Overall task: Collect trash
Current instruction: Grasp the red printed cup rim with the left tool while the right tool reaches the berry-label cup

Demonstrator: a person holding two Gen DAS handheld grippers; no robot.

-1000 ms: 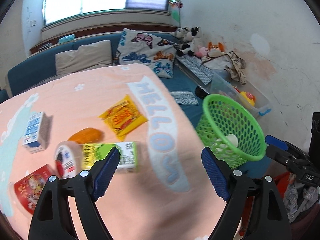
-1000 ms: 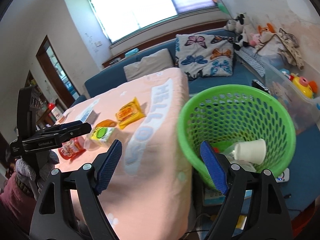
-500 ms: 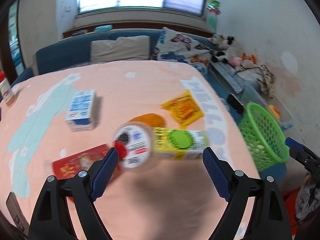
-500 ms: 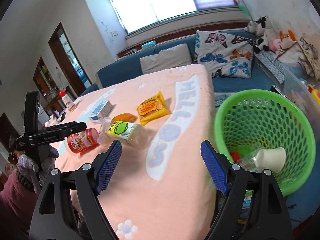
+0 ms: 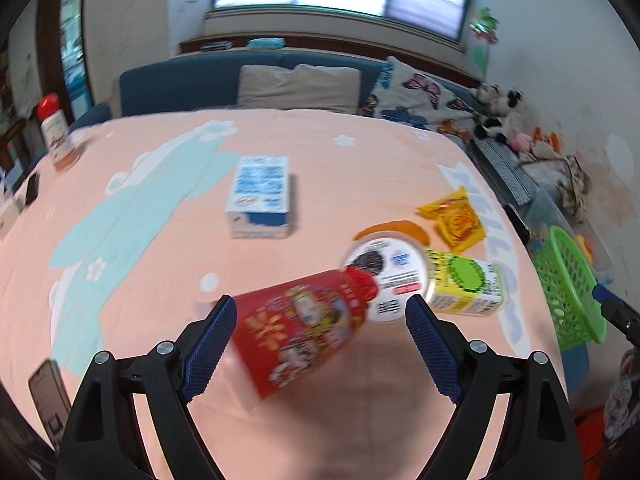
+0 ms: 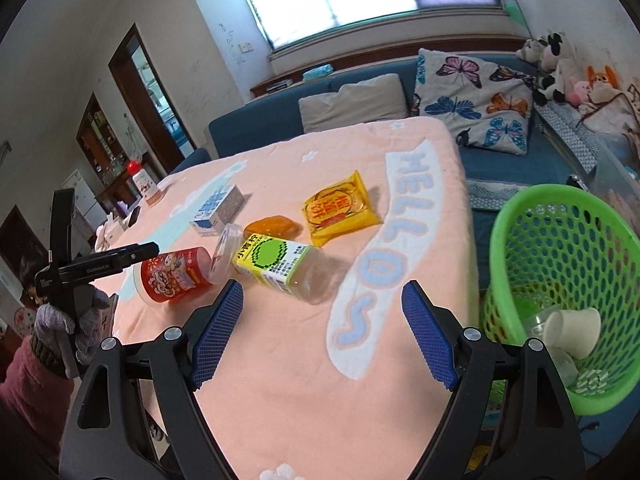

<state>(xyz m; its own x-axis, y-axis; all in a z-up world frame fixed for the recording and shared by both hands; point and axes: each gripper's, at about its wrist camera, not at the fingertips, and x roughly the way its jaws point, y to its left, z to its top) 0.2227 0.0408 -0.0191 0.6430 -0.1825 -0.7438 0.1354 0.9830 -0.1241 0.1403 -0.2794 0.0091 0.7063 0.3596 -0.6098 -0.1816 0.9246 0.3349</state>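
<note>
Both jaws stand wide apart, gripping nothing. Between the left gripper's (image 5: 318,344) fingers lies the red cup (image 5: 304,334) on the pink cloth (image 5: 160,280), apparently untouched. The right gripper (image 6: 320,334) hovers near the green basket (image 6: 560,248), beside the table.
</note>
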